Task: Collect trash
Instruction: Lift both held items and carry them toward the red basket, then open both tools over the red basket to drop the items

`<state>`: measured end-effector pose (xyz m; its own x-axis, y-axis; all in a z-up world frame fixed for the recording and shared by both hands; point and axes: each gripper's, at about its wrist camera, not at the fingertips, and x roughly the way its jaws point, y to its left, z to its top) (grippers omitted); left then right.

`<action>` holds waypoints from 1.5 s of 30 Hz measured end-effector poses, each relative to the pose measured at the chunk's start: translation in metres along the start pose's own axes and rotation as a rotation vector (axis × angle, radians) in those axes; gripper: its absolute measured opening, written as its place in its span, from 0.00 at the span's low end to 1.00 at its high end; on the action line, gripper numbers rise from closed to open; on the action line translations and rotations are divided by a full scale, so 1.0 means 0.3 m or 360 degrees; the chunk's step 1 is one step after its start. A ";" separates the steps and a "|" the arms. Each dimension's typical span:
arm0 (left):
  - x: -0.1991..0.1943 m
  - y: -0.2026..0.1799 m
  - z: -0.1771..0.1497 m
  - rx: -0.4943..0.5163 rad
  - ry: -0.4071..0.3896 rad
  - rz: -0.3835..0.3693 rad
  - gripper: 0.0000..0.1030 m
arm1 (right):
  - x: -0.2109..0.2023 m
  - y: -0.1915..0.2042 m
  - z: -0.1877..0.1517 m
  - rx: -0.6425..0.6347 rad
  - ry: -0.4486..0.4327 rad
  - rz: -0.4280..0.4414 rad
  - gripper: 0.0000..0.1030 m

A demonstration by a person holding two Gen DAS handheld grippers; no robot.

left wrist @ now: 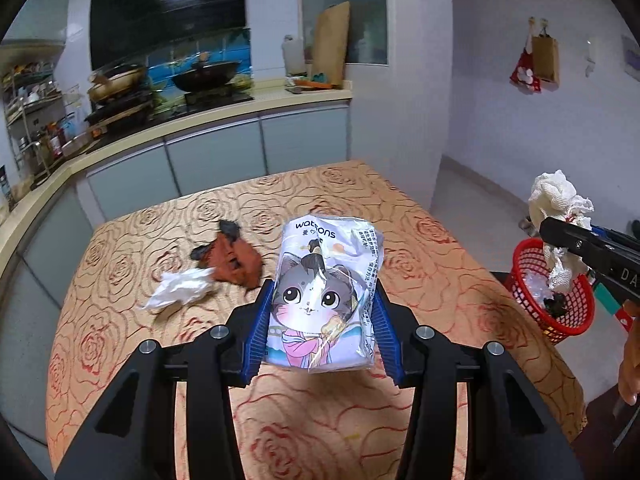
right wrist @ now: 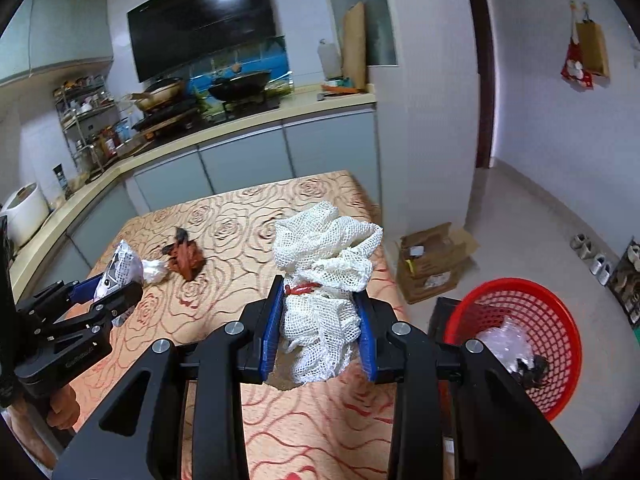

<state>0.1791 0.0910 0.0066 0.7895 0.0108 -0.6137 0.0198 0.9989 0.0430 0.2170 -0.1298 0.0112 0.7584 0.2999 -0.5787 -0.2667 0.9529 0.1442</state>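
My left gripper [left wrist: 322, 312] is shut on a white tissue packet with a cartoon cat [left wrist: 326, 292], held above the rose-patterned table [left wrist: 160, 232]. The same packet [right wrist: 120, 270] shows at the left of the right wrist view. My right gripper [right wrist: 320, 328] is shut on a bundle of white mesh net [right wrist: 324, 276] with a red tie, seen also as the white net [left wrist: 560, 204] at the right of the left wrist view. A crumpled white tissue [left wrist: 180, 288] and a brown scrap [left wrist: 236, 258] lie on the table. A red basket [right wrist: 516, 340] stands low to the right, holding clear plastic and dark bits.
A kitchen counter with pans [left wrist: 200, 76] runs behind the table. An open cardboard box [right wrist: 436, 258] sits on the tiled floor beyond the table's right edge. A person's hand [left wrist: 628, 368] shows at the right edge. Shoes [right wrist: 596, 256] line the far wall.
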 end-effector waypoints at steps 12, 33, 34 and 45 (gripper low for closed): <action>0.067 -0.264 0.061 0.0159 0.0010 -0.0190 0.44 | -0.065 -0.253 -0.035 0.0150 -0.0020 -0.0189 0.31; 0.250 -0.699 0.103 0.0342 0.0138 -0.0528 0.44 | -0.071 -0.602 -0.140 0.0366 0.0082 -0.0505 0.31; 0.264 -0.721 0.101 0.0358 0.0154 -0.0545 0.44 | -0.063 -0.618 -0.148 0.0379 0.0097 -0.0519 0.31; 0.392 -0.858 0.065 0.0456 0.0293 -0.0686 0.44 | 0.034 -0.691 -0.209 0.0407 0.0237 -0.0552 0.32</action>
<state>0.2789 -0.1658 -0.0612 0.5529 -0.3633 -0.7498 0.5045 0.8622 -0.0458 0.2427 -0.3272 -0.0747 0.6783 -0.0309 -0.7342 0.1575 0.9820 0.1042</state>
